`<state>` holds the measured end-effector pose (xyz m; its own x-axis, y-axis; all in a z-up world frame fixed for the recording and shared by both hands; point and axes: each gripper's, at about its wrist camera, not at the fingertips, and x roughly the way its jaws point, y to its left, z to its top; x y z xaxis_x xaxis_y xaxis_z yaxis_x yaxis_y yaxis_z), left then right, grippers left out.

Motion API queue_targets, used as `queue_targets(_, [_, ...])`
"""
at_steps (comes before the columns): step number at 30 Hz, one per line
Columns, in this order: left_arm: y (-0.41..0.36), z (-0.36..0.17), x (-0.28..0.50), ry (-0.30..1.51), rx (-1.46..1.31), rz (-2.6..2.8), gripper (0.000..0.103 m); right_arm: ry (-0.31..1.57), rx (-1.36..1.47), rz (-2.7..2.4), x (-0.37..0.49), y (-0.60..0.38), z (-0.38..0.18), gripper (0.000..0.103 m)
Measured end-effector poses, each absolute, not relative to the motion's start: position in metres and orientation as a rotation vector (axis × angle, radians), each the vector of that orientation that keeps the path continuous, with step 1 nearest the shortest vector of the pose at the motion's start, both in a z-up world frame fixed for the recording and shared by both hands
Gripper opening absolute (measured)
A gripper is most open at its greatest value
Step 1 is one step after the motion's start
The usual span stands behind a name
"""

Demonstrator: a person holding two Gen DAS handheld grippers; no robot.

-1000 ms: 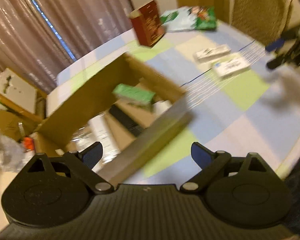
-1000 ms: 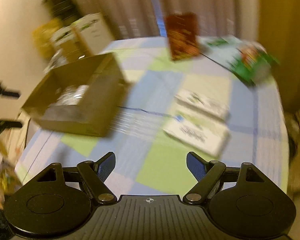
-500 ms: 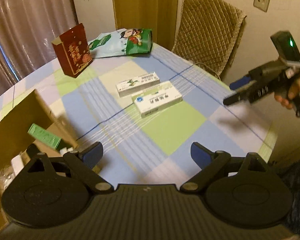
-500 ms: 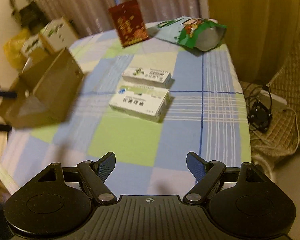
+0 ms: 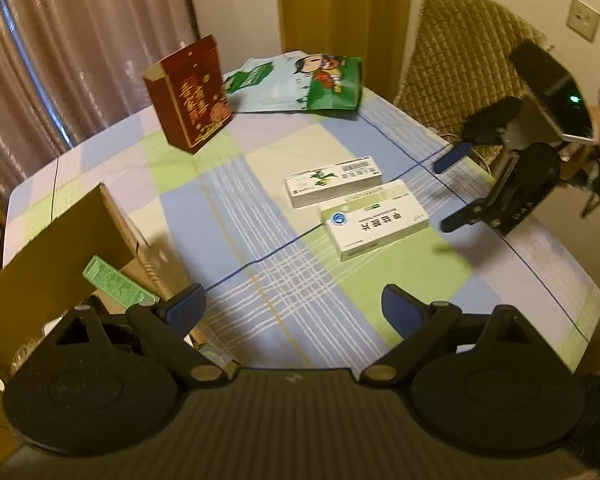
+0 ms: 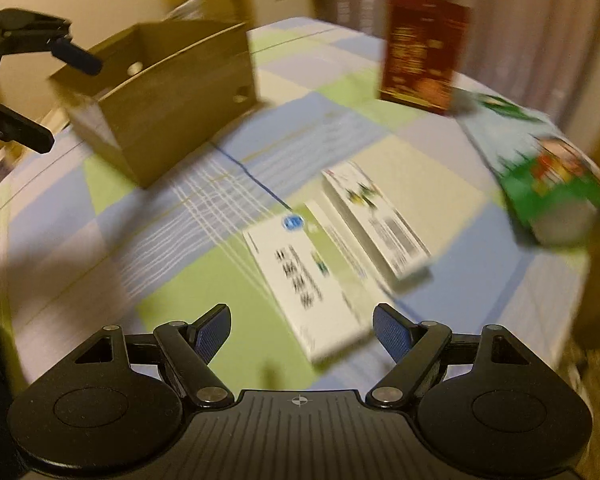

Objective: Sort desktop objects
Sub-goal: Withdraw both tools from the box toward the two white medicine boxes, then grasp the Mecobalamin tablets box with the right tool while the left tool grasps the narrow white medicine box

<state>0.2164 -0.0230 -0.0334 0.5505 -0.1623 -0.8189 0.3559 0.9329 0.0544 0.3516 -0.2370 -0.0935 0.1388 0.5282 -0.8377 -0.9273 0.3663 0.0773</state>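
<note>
Two white medicine boxes lie side by side mid-table: a larger one with a blue logo (image 5: 376, 222) (image 6: 306, 276) and a slimmer one with a green leaf print (image 5: 333, 181) (image 6: 376, 220). My right gripper (image 6: 302, 330) (image 5: 454, 186) is open, low over the table, with the larger box's near end between its fingers. My left gripper (image 5: 292, 308) is open and empty, above the corner of a brown cardboard box (image 5: 56, 240) (image 6: 172, 96). A green packet (image 5: 118, 282) leans inside that box.
A dark red carton (image 5: 190, 96) (image 6: 422, 50) stands upright at the far side. A green and white snack bag (image 5: 300, 82) (image 6: 540, 172) lies beside it. A wicker chair (image 5: 460, 52) is behind the checked tablecloth (image 5: 260, 216). Curtains hang at the back.
My right gripper has swung in low toward the larger white box, which now lies between its fingers. My left gripper has turned slightly right, away from the cardboard box. Both stay open.
</note>
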Motion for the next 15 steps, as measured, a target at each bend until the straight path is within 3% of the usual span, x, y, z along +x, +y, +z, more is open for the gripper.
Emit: queue_targets(15, [-0.015,-0.036,0.230,0.970,0.213,-0.301,0.093,0.977,-0.751,1.283,0.387,-0.178,-0.147,0.080])
